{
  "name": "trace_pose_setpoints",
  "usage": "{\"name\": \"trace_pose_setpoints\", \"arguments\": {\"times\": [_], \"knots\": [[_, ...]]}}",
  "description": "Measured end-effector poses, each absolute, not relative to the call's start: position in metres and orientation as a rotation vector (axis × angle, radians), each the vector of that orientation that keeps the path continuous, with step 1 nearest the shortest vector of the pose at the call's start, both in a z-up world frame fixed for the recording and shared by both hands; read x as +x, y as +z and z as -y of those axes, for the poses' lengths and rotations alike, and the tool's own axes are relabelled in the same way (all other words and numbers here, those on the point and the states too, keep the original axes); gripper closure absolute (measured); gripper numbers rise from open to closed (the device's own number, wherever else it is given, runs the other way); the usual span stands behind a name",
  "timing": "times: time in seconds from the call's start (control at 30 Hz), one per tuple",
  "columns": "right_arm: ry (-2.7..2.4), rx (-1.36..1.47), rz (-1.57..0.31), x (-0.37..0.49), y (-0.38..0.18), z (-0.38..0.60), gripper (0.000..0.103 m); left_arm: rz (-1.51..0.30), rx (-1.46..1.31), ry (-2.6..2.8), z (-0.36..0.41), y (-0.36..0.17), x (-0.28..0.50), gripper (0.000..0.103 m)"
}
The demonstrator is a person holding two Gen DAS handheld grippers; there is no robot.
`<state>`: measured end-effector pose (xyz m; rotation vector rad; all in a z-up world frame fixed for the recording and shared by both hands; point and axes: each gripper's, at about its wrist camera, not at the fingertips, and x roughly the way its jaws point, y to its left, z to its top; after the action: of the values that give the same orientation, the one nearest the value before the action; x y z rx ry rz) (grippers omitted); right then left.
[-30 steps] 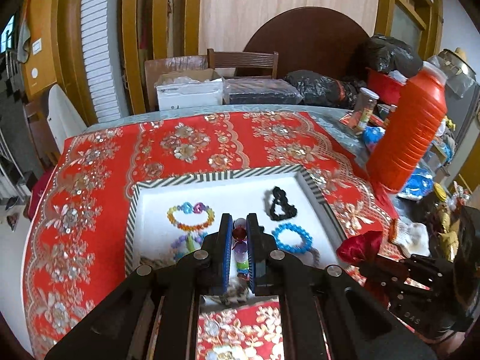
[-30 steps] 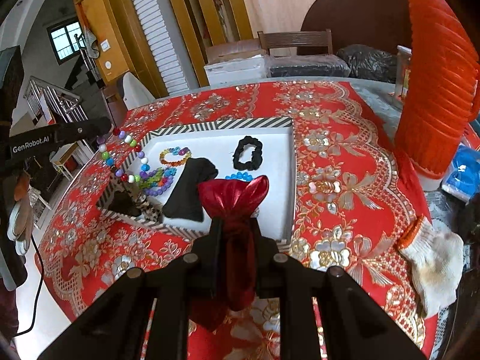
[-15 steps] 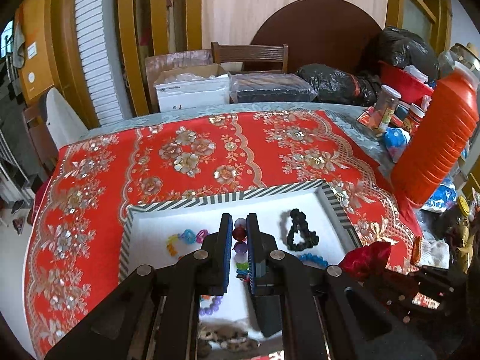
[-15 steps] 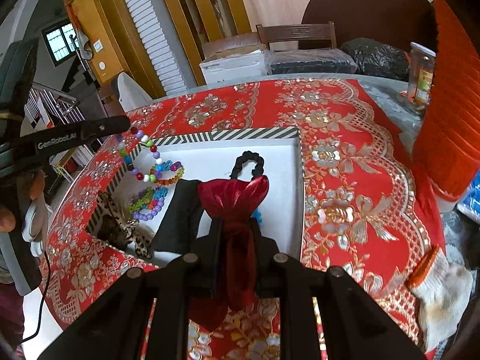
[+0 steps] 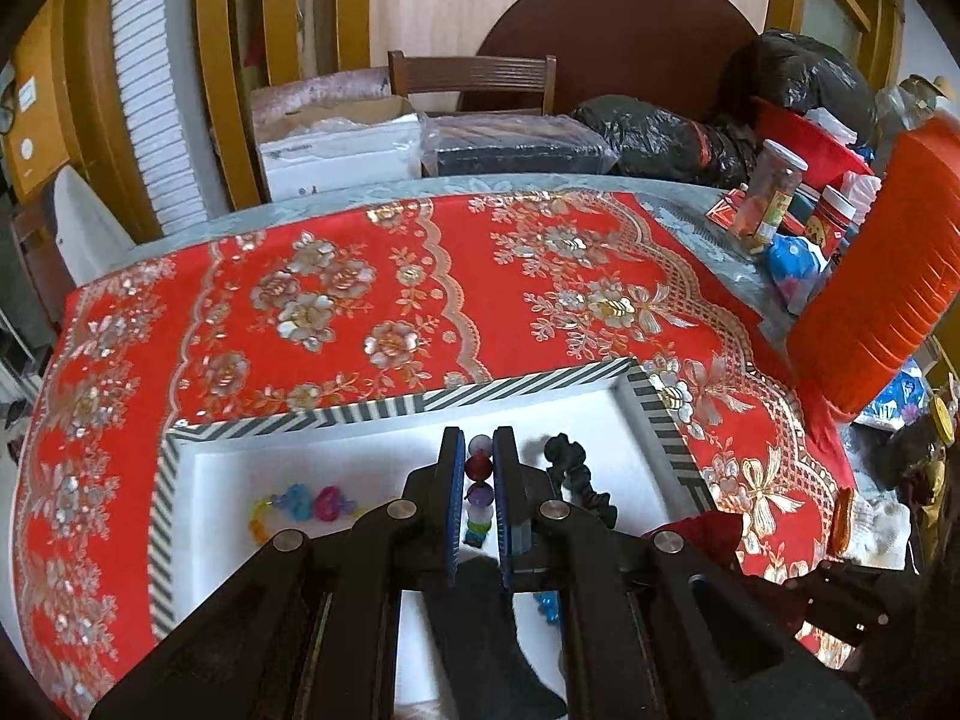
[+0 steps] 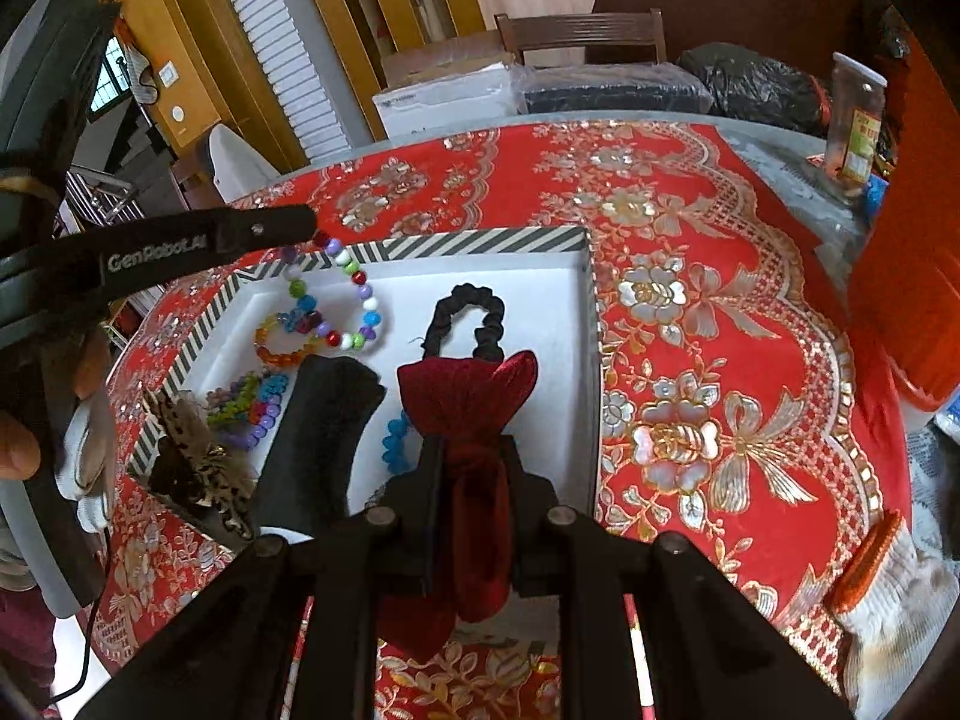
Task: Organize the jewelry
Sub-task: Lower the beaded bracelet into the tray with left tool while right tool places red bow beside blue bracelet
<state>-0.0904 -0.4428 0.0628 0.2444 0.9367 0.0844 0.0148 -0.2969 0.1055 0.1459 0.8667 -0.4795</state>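
L claw (image 5: pixel 478 468): gripping bead strand (image 6: pixel 354 306), dangling over tray (image 6: pixel 468 241);
R claw (image 6: pixel 474 456): clamping red pouch (image 6: pixel 474 396);
Surface: red floral cloth (image 5: pixel 360 300) covering table

Red tablecloth with gold and silver floral print (image 5: pixel 372 300). White shallow tray (image 6: pixel 540 300), rim striped black and white. Multicoloured round-bead necklace (image 6: pixel 345 306); black ruffled scrunchie (image 6: pixel 474 306); dark red shiny fabric pouch (image 6: pixel 474 402); blue bead bracelet (image 6: pixel 393 438); ribbed orange plastic jug (image 5: pixel 870 294).

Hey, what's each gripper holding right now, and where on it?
Left gripper pinches the multicolored bead bracelet by its top beads, the loop dangling. Right gripper clamps the red velvet pouch around its gathered neck.
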Motion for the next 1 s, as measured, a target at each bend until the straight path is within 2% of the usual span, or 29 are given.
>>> {"name": "trace_pose_setpoints", "arguments": {"times": [0.43,1.0], "knots": [[0.081,0.25,-0.974,-0.071,0.048,0.446,0.087,-0.951,0.123,-0.41,0.278,0.067,0.043,0.091],[0.035,0.2,-1.007,-0.048,0.033,0.442,0.087,-0.975,0.12,-0.343,0.263,0.047,0.053,0.091]]}}
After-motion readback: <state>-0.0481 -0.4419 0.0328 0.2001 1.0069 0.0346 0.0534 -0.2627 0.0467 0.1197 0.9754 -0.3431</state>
